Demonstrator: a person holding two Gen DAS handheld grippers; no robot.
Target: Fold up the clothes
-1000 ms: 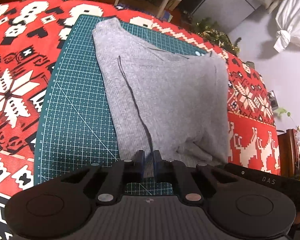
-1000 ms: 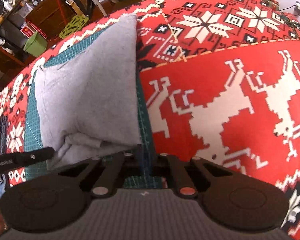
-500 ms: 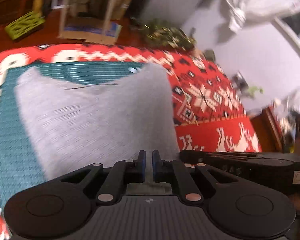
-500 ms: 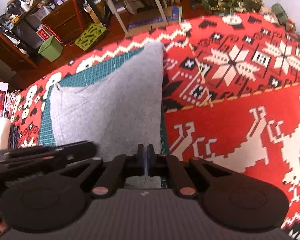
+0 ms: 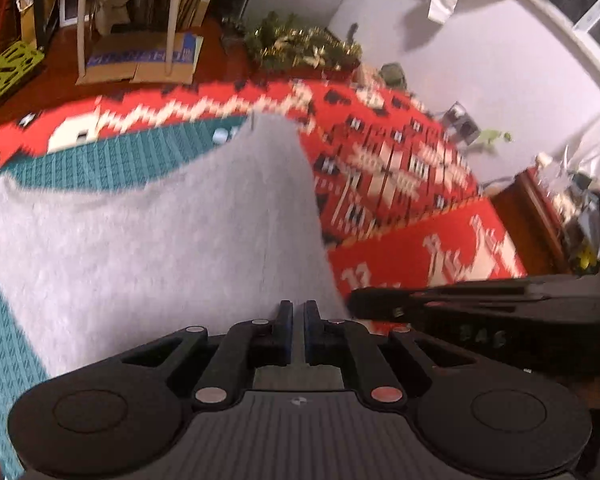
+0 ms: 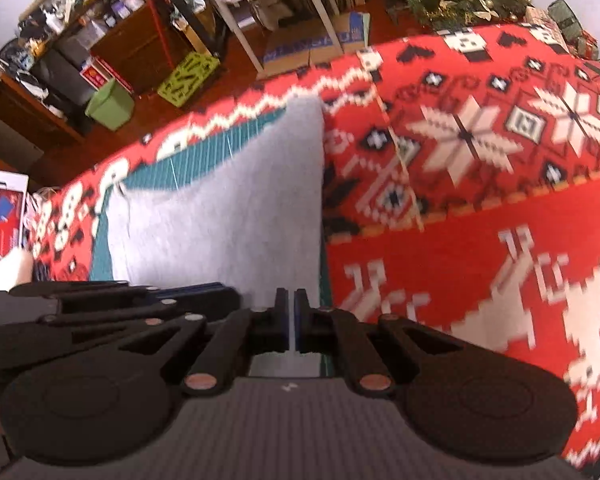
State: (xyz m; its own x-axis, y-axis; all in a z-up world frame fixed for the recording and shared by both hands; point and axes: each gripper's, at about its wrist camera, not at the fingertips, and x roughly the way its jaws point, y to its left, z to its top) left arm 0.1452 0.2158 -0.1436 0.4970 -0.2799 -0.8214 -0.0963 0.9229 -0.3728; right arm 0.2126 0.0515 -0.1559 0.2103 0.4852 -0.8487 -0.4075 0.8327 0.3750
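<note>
**Grippers lifting the near hem, fold half made**

Your left gripper (image 5: 296,330) and right gripper (image 6: 291,320) each have their jaws drawn narrow on the near edge of the grey top (image 5: 160,240), which runs between the blue pads and out of sight beneath each tool. Both appear to be pinching cloth, side by side; the right one shows in the left view just right of the top's near corner.

The top lies on the green mat (image 5: 112,160), its far edge still down near the mat's far border, its near part raised toward you and stretched taut. Judging by that, the side folds look done, since the piece reads as one narrow panel, and you are midway through bringing the hem over toward the far edge. Left to do: lay it down, square the edges, let go.

Hard to tell: both views are motion-blurred, so seams and layers in the top cannot be counted. The pinched hem itself is hidden behind the gripper bodies. The mat's near edge is cut off. Around the mat the red blanket (image 6: 480,240) is smeared too.
</note>
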